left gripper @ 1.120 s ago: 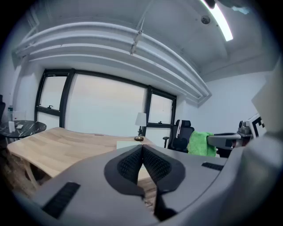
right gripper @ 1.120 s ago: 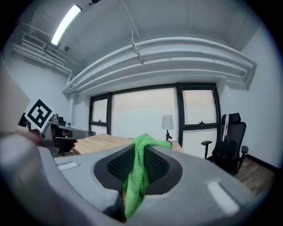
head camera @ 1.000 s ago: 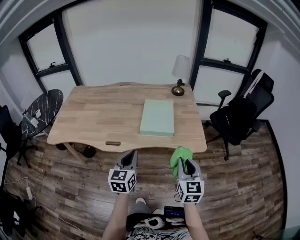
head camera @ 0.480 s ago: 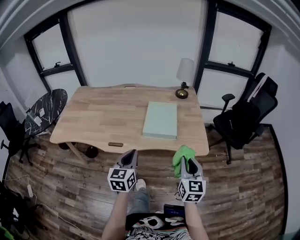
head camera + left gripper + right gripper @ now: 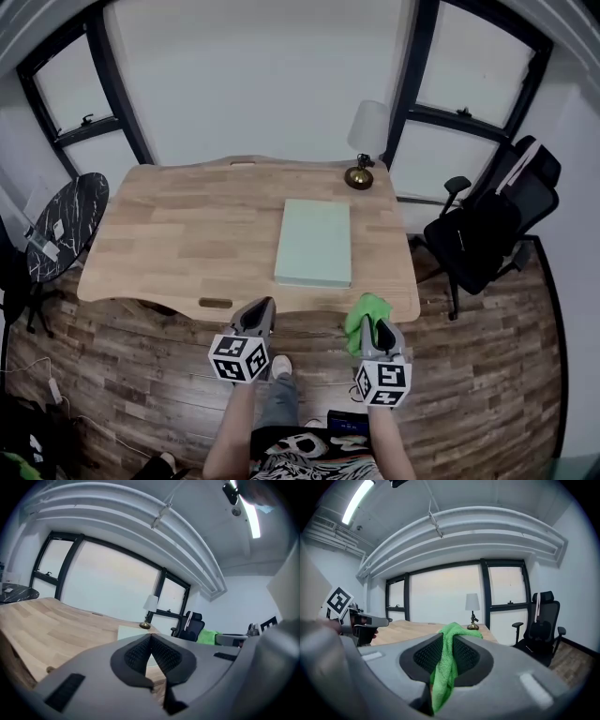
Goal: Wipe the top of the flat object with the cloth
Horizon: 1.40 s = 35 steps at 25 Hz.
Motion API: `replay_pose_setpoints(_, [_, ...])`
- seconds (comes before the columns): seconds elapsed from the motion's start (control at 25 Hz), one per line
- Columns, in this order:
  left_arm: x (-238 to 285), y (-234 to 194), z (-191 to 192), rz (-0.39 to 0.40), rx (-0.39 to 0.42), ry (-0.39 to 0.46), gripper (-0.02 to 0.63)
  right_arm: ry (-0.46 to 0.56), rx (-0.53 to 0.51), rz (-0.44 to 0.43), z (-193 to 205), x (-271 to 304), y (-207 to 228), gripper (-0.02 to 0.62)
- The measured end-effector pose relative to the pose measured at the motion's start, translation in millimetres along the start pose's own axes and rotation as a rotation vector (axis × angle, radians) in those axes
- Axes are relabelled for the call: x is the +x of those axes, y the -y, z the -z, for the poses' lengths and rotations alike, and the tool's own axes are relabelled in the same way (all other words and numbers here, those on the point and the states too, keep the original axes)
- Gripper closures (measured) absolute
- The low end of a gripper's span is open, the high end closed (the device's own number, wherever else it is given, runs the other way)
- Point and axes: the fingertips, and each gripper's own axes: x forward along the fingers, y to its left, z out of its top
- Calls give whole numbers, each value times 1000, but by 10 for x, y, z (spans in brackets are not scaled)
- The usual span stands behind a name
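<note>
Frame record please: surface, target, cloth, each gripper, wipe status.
surface: wooden table, lamp at its far right corner
target: flat pale green object on the table's right half, nothing on it
cloth: green cloth, pinched in the right gripper
left gripper: jaws shut, empty
right gripper: shut on the cloth, near the table's front edge
wipe status: not started; cloth not touching the object

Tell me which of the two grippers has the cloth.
The right gripper: the green cloth is pinched between its jaws and bunches out ahead of them. The left gripper has its jaws shut together on nothing.
</note>
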Motion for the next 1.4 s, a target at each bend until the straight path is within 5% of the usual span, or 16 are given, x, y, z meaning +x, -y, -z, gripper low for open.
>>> replay_pose_setpoints(0.32, [1054,-578,-143,-2,68,-95,600,-84,-27,66,-34,1037,262,532])
replay_pose_setpoints(0.52, [1570,-885,-387,42,0,-72,600,-121,-30,96,-79,1551,338,532])
replay_pose_setpoints(1.08, [2569,-1487,-699,106,8,-96,600,-153,-109,191,-283,2375,420,532])
replay_pose_setpoints(1.24, [2560,-1278,-912,262,-100,5,600,-149,-122,180,-343,2390,399,532])
replay_pose_setpoints(1.4, [2592,-1333,-918,281,-165,-19,600,-127,-115,174,-403,2422,347,532])
